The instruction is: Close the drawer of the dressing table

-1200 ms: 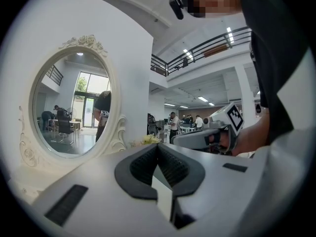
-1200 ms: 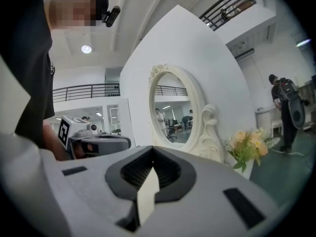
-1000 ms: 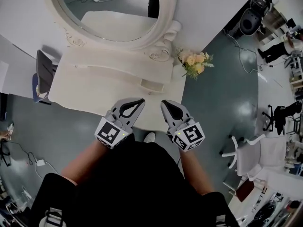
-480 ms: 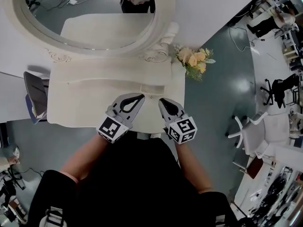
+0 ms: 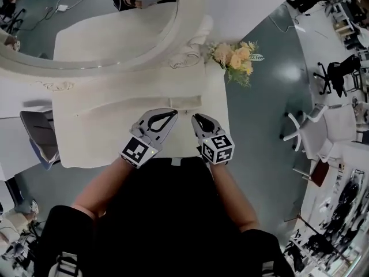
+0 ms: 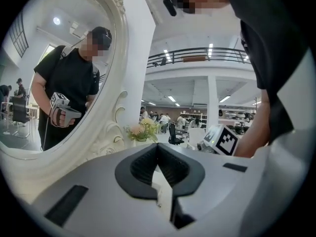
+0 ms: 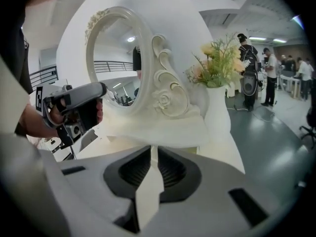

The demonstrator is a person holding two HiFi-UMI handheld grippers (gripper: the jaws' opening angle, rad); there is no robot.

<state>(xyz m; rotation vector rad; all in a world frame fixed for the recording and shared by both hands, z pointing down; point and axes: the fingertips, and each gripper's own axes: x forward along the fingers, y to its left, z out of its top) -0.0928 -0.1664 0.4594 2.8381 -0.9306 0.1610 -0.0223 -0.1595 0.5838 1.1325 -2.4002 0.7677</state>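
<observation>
White tabletop of a dressing table, seen from above. A grey chair stands off its left edge and an oval mirror runs along the back edge. The left tool has its jaws together. Just beyond the tips, toward the back right corner, is the small pulled-out drawer. The right tool has jaws a slit apart, just opening, with only tabletop showing between. Flowers stand at the back right corner.

A cream dressing table stands on a grey floor, its oval mirror at twelve o'clock and a flower bouquet at two o'clock.
</observation>
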